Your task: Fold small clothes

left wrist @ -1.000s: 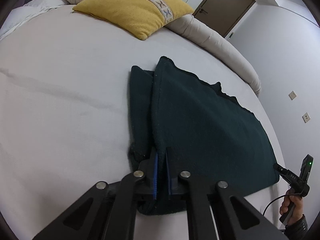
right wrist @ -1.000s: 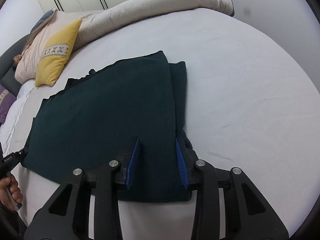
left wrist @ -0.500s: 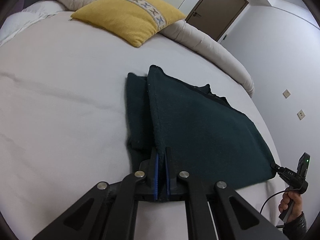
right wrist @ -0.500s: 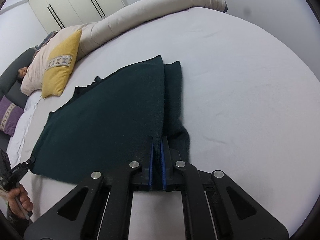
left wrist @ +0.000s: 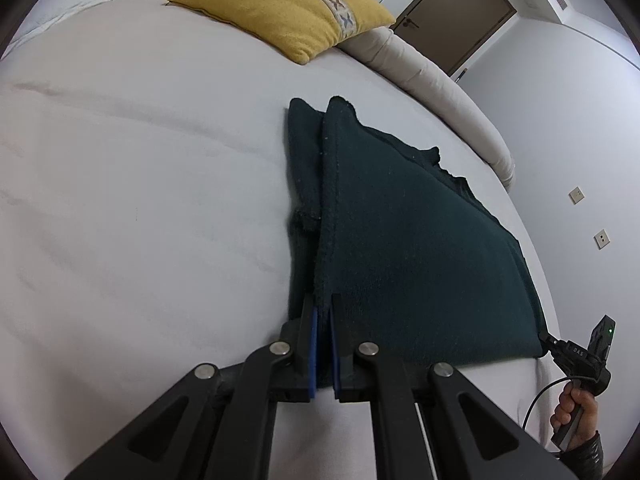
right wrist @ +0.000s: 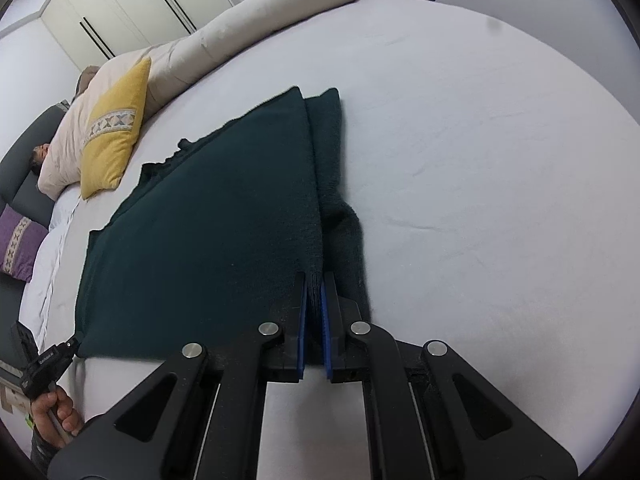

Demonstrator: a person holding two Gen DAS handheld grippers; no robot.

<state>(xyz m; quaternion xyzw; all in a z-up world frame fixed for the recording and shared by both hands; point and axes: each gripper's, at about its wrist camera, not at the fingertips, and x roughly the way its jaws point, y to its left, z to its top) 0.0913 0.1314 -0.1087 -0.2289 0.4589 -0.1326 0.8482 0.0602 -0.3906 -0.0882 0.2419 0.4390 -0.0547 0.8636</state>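
Note:
A dark green knitted garment (left wrist: 408,240) lies spread on the white bed, with a sleeve folded in along each side. My left gripper (left wrist: 323,312) is shut on its near left corner, the fabric edge pinched between the blue pads. My right gripper (right wrist: 314,284) is shut on the near right corner of the same garment (right wrist: 212,216). The near hem runs between the two grippers. Each gripper shows at the edge of the other's view, the right one (left wrist: 560,346) and the left one (right wrist: 68,350), held by a hand.
A yellow pillow (left wrist: 280,4) and a long beige bolster (left wrist: 440,88) lie at the far side of the bed (left wrist: 120,200). A purple cushion (right wrist: 20,240) sits at the far left. A door (left wrist: 456,20) and wall sockets (left wrist: 576,194) stand beyond.
My right gripper was open around the garment's corner one second ago and has closed on it. Both grippers have lifted the near hem slightly.

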